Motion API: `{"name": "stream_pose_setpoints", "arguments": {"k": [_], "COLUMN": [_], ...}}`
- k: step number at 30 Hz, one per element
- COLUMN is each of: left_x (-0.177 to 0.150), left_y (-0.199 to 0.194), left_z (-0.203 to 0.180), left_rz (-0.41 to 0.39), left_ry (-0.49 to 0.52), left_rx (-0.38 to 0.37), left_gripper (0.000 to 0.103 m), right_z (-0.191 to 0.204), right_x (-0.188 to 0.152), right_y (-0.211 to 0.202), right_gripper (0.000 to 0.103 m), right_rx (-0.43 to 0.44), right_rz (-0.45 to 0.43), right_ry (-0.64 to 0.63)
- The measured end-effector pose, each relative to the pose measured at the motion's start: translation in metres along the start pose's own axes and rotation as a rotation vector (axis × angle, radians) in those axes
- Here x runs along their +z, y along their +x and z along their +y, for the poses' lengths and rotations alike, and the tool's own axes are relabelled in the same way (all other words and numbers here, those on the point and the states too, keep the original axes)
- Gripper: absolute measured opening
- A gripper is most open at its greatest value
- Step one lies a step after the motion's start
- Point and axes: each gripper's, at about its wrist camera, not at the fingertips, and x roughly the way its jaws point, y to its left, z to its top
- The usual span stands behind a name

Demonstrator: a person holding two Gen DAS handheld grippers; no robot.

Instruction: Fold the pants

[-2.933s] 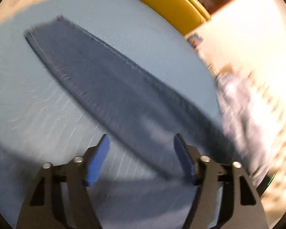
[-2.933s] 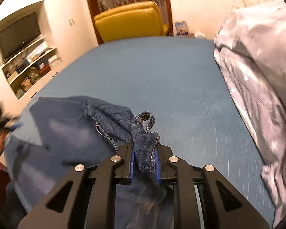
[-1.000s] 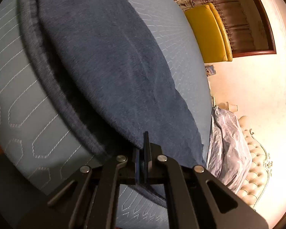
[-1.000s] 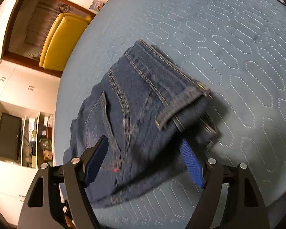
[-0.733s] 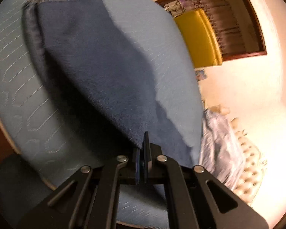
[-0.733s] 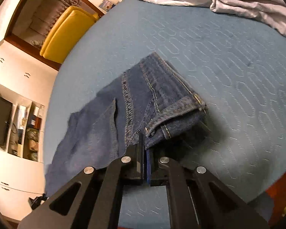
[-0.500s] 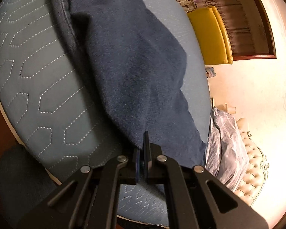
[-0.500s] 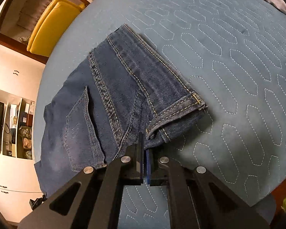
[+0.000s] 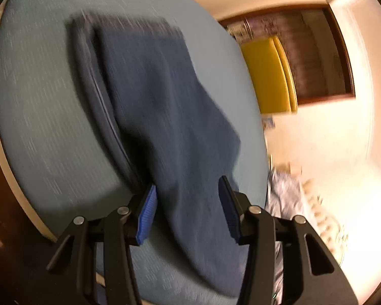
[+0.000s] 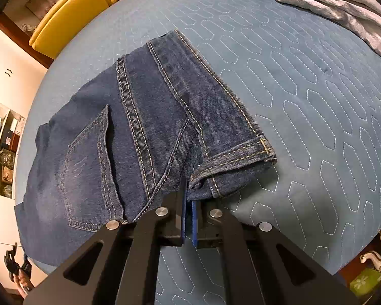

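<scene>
Lying just ahead of right gripper (image 10: 188,208), jeans (image 10: 149,127); jaws pinch waistband. Left gripper (image 9: 188,208) just opening, denim between, unpressed.

Left gripper (image 9: 188,208) fingers have just been opening; right gripper (image 10: 188,216) fingers are pressed together.

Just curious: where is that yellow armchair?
In the right wrist view, the yellow armchair stands at upper left, beyond the blue quilted bed, past the jeans.

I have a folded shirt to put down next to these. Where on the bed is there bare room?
The widest bare stretch of the blue quilt lies between the jeans and the grey duvet. A narrower bare strip runs beyond the jeans toward the yellow chair. The near edge is crowded by the right gripper.
</scene>
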Motion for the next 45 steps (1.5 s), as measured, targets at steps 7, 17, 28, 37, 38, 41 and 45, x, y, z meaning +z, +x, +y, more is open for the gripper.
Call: {"name": "stream_pose_setpoints", "arguments": {"k": [7, 17, 28, 37, 38, 41, 45], "left_x": [0.076, 0.1, 0.118, 0.116, 0.116, 0.113, 0.113], "left_y": [-0.009, -0.039, -0.035, -0.061, -0.062, -0.067, -0.087], "left_z": [0.044, 0.057, 0.031, 0.053, 0.051, 0.049, 0.016], "left_rz": [-0.05, -0.066, -0.065, -0.085, -0.093, -0.107, -0.213], "left_ry": [-0.16, -0.146, -0.049, -0.024, -0.006, 0.002, 0.125], "left_rx": [-0.014, 0.089, 0.188, 0.263, 0.276, 0.325, 0.43], "left_gripper": [0.027, 0.033, 0.004, 0.003, 0.003, 0.021, 0.039], "right_z": [-0.004, -0.003, 0.0, 0.004, 0.003, 0.001, -0.005], "right_x": [0.001, 0.002, 0.001, 0.0, 0.0, 0.0, 0.001], "right_y": [0.001, 0.002, 0.003, 0.001, 0.0, -0.002, -0.011], "right_gripper": [0.0, 0.0, 0.0, 0.0, 0.0, 0.0, 0.005], "right_rx": [-0.038, -0.063, -0.073, -0.091, -0.087, -0.063, -0.043], "right_rz": [0.007, 0.012, 0.02, 0.011, 0.011, 0.014, 0.017], "right_ry": [0.001, 0.006, -0.002, -0.036, -0.037, -0.015, -0.028]}}
